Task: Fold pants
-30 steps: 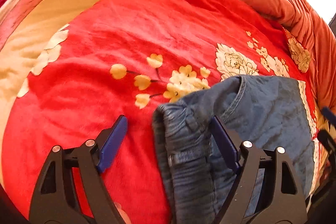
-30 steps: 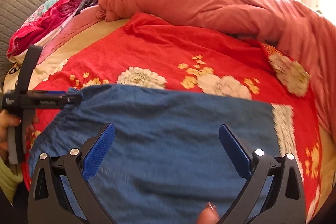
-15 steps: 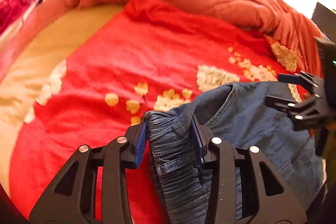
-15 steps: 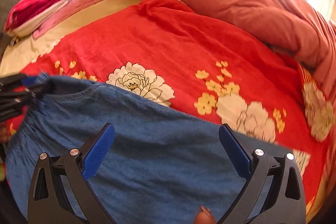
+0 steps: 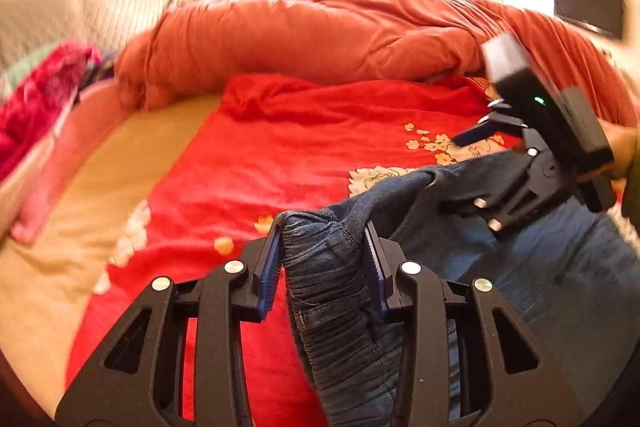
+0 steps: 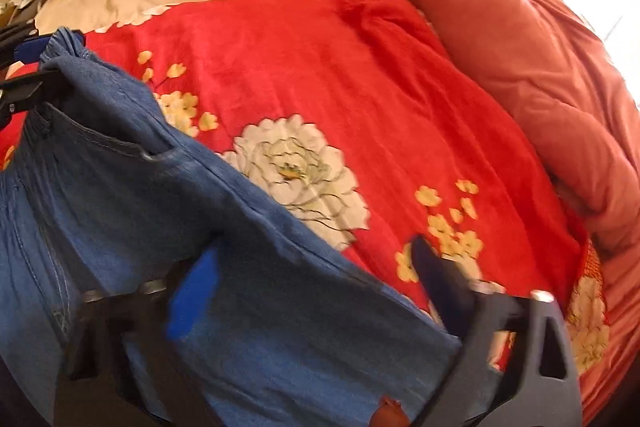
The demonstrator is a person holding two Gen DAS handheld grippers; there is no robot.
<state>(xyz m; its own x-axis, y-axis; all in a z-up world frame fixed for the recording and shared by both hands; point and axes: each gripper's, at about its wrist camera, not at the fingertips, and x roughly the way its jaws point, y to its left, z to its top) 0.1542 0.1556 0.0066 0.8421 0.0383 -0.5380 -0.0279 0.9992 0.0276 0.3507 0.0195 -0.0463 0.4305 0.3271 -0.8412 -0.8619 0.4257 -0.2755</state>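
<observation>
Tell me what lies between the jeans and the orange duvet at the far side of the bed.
Only the red flowered blanket lies between the jeans and the orange duvet; nothing else rests on that stretch. The right wrist view shows it best.

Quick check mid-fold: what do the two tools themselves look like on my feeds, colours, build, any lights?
Both match. The left tool has black plastic fingers with triangular cut-outs, silver round bolt heads at the joints, and blue ribbed pads. The right tool has the same black frame, silver bolts and blue pads, blurred in its own view. The left view shows its boxy black body with a small green light. No cables or sleeves visible.
</observation>
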